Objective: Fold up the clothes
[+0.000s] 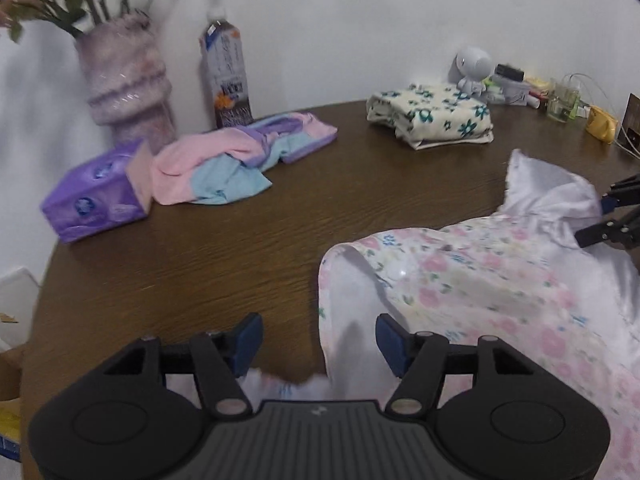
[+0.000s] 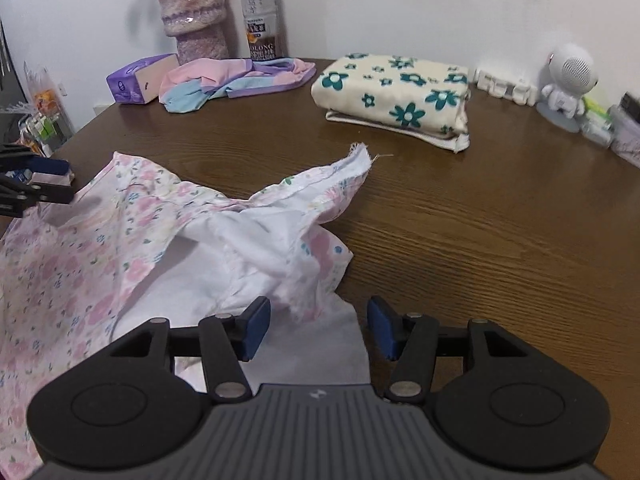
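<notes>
Tissue box point(image 2: 136, 80), vase point(image 2: 196, 12), one bottle point(image 2: 260, 12) line far edge; none block me. Two other garments: folded floral cloth point(image 2: 394, 94), crumpled pastel one point(image 2: 236, 80). Pink floral garment point(image 2: 80, 264) rumpled on table point(image 2: 500, 220) under my left gripper point(image 1: 319, 340) and right gripper point(image 2: 319, 328), both spread apart, empty.

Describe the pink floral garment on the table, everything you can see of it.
The pink floral garment is thin, light cloth printed with small pink and blue flowers, its plain white inner side turned out across the middle. It lies rumpled and unfolded on the brown wooden table, one frayed-edged corner sticking up toward the folded teal-flowered cloth without touching it. The left gripper and right gripper sit at its near edge, jaws open, with cloth lying between them.
</notes>
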`<state>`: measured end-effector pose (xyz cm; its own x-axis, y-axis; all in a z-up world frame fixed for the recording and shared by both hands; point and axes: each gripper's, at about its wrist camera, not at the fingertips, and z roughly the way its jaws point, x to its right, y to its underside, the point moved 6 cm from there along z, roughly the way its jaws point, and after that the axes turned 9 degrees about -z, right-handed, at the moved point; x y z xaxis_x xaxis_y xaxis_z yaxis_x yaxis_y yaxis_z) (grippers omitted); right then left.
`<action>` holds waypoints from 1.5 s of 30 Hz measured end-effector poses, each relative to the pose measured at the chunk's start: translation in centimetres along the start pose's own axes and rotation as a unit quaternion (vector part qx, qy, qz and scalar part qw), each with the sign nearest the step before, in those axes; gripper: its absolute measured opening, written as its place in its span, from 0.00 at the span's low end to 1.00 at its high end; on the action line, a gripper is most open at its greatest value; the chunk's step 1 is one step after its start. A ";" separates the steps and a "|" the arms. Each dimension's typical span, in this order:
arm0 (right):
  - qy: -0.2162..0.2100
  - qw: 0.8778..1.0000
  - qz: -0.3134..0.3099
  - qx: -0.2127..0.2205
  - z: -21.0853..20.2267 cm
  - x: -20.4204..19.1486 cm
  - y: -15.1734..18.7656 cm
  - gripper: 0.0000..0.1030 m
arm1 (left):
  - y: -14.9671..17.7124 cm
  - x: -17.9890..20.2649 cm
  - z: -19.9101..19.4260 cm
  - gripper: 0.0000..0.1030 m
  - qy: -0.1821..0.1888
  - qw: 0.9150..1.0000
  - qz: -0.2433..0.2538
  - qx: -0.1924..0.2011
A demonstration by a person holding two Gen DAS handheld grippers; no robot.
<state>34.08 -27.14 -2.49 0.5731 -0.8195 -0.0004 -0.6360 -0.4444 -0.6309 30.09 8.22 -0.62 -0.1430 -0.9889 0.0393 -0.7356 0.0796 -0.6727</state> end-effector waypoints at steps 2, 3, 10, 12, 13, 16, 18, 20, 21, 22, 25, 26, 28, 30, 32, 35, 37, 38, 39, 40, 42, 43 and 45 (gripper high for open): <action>-0.005 1.000 0.000 0.005 0.7 0.1 0.0 0.55 | -0.2 -0.3 1.8 0.53 0.000 1.000 -0.001 -0.014; -0.004 1.000 -0.004 0.009 0.8 0.0 -0.1 0.53 | 0.0 -0.4 2.5 0.38 0.003 1.000 -0.002 -0.024; 0.003 0.999 -0.049 0.011 0.9 -2.2 -0.9 0.02 | 0.4 -0.2 2.0 0.00 0.015 1.000 0.010 -0.015; 0.033 0.998 -0.057 0.021 0.3 -2.0 -1.3 0.02 | 0.6 -1.1 1.5 0.00 -0.004 1.000 0.006 -0.006; 0.052 0.996 -0.063 0.025 0.0 -1.7 -1.5 0.02 | 0.8 -1.8 1.1 0.00 -0.012 1.000 0.003 -0.001; 0.064 0.996 -0.065 0.018 0.5 -1.6 -1.9 0.03 | 0.8 -2.6 0.5 0.00 -0.023 1.000 0.001 0.006; 0.060 0.996 -0.058 0.011 1.2 -1.9 -2.2 0.13 | 0.7 -2.9 0.3 0.00 -0.025 1.000 0.002 0.009; 0.054 0.998 -0.038 0.016 1.1 -2.0 -2.4 0.37 | 0.8 -3.2 0.0 0.00 -0.015 1.000 0.002 0.012; 0.052 0.998 -0.033 0.019 0.9 -2.0 -2.4 0.42 | 0.8 -3.3 -0.2 0.03 -0.006 1.000 0.001 0.013; 0.051 0.998 -0.028 0.022 0.6 -2.0 -2.4 0.42 | 0.8 -3.5 -0.4 0.08 0.002 1.000 -0.001 0.014; 0.028 0.999 0.008 0.039 -0.5 -1.4 -3.1 0.44 | 0.4 -4.0 -0.8 0.14 0.015 1.000 -0.002 0.016; 0.020 0.999 0.020 0.045 -0.8 -1.2 -3.3 0.45 | 0.3 -4.2 -1.0 0.16 0.019 1.000 -0.004 0.016; 0.004 0.997 0.045 0.056 -1.6 -0.8 -3.8 0.50 | -0.2 -4.3 -1.1 0.30 0.033 0.999 -0.006 0.012; -0.011 0.995 0.069 0.068 -2.3 -0.3 -4.3 0.52 | -0.8 -4.1 -0.7 0.43 0.036 0.999 -0.005 0.005; -0.032 0.993 0.092 0.069 -2.3 -0.2 -5.3 0.52 | -1.3 -4.0 -0.1 0.43 0.035 0.999 -0.007 -0.001; -0.047 0.993 0.098 0.044 -0.5 0.6 -7.0 0.52 | -1.9 -3.9 0.9 0.43 0.030 0.999 -0.022 -0.009; -0.050 0.994 0.095 0.024 0.8 1.1 -7.9 0.52 | -2.0 -3.7 1.4 0.42 0.036 0.999 -0.027 -0.012; -0.050 0.994 0.093 0.012 1.5 1.3 -8.2 0.52 | -2.1 -3.5 1.7 0.42 0.040 0.999 -0.024 -0.017; -0.050 0.995 0.085 -0.004 2.4 1.3 -8.3 0.51 | -2.1 -3.2 2.1 0.42 0.042 0.999 -0.019 -0.026; -0.051 0.996 0.076 -0.019 3.3 1.4 -8.4 0.49 | -2.2 -3.1 2.5 0.42 0.038 0.999 -0.016 -0.030; -0.055 0.996 0.061 -0.044 4.7 1.2 -8.4 0.40 | -2.3 -2.8 3.4 0.42 0.031 0.999 -0.009 -0.037; -0.058 0.995 0.054 -0.054 5.3 1.0 -8.3 0.26 | -2.3 -2.7 3.8 0.37 0.030 0.999 -0.008 -0.041; -0.063 0.996 0.027 -0.049 5.6 0.4 -8.5 0.02 | -2.4 -2.2 4.1 0.00 0.038 0.998 -0.005 -0.040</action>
<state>42.63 -21.65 -1.49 0.5928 -0.7944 -0.1328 -0.7117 -0.4394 -0.5481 34.86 9.72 -2.14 -0.1832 -0.9776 0.1040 -0.7869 0.0824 -0.6115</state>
